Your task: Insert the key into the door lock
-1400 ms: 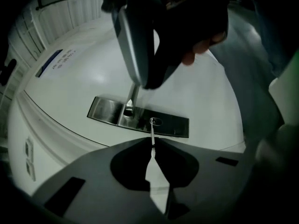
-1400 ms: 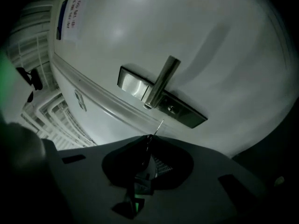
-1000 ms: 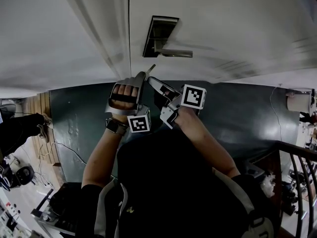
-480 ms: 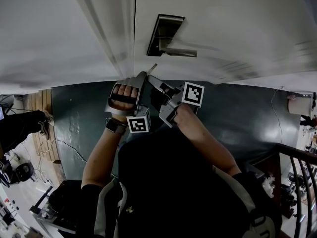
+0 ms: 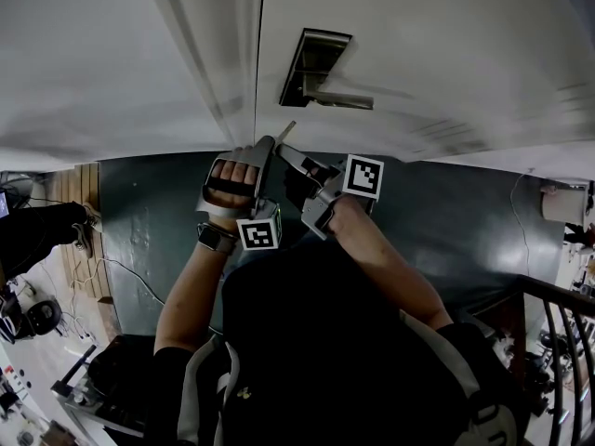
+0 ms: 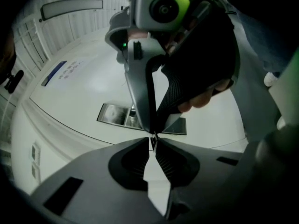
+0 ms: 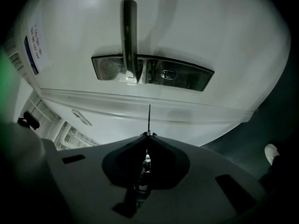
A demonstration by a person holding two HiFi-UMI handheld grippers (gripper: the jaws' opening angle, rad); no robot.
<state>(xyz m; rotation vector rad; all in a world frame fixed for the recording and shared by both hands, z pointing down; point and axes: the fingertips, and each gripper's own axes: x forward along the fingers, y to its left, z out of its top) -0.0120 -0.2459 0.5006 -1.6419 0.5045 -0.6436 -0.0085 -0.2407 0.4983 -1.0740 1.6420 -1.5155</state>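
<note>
A metal lock plate with a lever handle sits on the white door. In the right gripper view its keyhole lies right of the lever. A thin key points up toward the plate, a short way below it. My left gripper and right gripper meet tip to tip at the key, both shut on it. Edge-on, the key blade rises from the right gripper. The left gripper faces the right gripper's shut jaws.
A door frame seam runs left of the plate. Below the door lies dark green floor. A stair railing stands at the right. A dark-sleeved person, cables and equipment are at the lower left.
Both grippers keep the same tip-to-tip hold on the key. The head view has drifted, so the lock plate sits slightly further right in it.
</note>
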